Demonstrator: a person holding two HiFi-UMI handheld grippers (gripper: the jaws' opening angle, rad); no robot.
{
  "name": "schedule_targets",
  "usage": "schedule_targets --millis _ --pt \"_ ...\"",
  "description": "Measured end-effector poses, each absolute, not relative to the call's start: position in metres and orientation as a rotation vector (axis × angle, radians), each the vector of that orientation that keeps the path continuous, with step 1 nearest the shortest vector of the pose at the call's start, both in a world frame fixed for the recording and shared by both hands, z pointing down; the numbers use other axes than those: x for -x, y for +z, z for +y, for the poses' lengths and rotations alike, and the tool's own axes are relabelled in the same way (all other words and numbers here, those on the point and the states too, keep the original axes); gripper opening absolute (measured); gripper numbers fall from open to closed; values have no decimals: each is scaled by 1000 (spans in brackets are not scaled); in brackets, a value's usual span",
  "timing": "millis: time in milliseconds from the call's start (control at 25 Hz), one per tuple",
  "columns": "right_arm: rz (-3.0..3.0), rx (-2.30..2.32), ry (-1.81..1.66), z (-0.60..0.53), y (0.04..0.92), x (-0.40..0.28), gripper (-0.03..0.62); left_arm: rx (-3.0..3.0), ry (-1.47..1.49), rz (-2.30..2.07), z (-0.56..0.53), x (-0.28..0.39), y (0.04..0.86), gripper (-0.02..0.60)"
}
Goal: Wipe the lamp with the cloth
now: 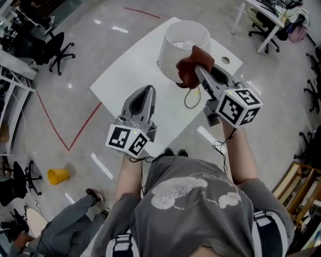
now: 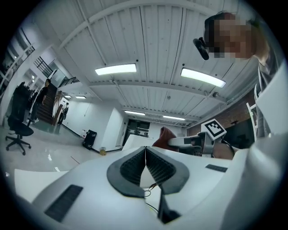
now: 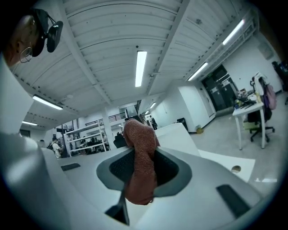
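A lamp with a white drum shade [image 1: 183,47] stands on the white table [image 1: 130,75]. My right gripper [image 1: 198,68] is shut on a red-brown cloth [image 1: 189,68], which rests against the shade's near side. In the right gripper view the cloth [image 3: 140,166] hangs bunched between the jaws, with the shade [image 3: 175,134] just behind it. My left gripper [image 1: 146,94] is shut and holds nothing; it hovers over the table's near edge, left of the lamp. In the left gripper view its pads meet [image 2: 145,155], and the cloth [image 2: 164,137] shows beyond them.
The lamp's cord [image 1: 190,98] loops on the table near a round cable hole [image 1: 225,60]. Office chairs [image 1: 57,50] stand at the left, and a desk [image 1: 266,15] at the top right. A yellow cup [image 1: 57,175] lies on the floor. Another person's legs [image 1: 75,221] are at the lower left.
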State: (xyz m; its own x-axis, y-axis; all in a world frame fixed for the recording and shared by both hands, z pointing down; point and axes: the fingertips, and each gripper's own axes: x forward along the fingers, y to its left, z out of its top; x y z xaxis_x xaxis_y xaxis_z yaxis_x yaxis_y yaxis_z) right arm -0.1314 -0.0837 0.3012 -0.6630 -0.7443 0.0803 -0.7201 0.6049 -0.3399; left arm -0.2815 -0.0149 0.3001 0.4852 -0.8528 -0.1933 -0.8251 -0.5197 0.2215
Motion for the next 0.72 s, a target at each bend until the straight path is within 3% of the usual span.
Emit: schedule_targets --millis 360,720 --pt "2730 1377 -612 -88 337 115 101 -2566 -397 -1396 -35 292 335 8" --pt "2776 1073 -745 -89 377 102 101 -2457 -291 -1522 -37 264 368 8"
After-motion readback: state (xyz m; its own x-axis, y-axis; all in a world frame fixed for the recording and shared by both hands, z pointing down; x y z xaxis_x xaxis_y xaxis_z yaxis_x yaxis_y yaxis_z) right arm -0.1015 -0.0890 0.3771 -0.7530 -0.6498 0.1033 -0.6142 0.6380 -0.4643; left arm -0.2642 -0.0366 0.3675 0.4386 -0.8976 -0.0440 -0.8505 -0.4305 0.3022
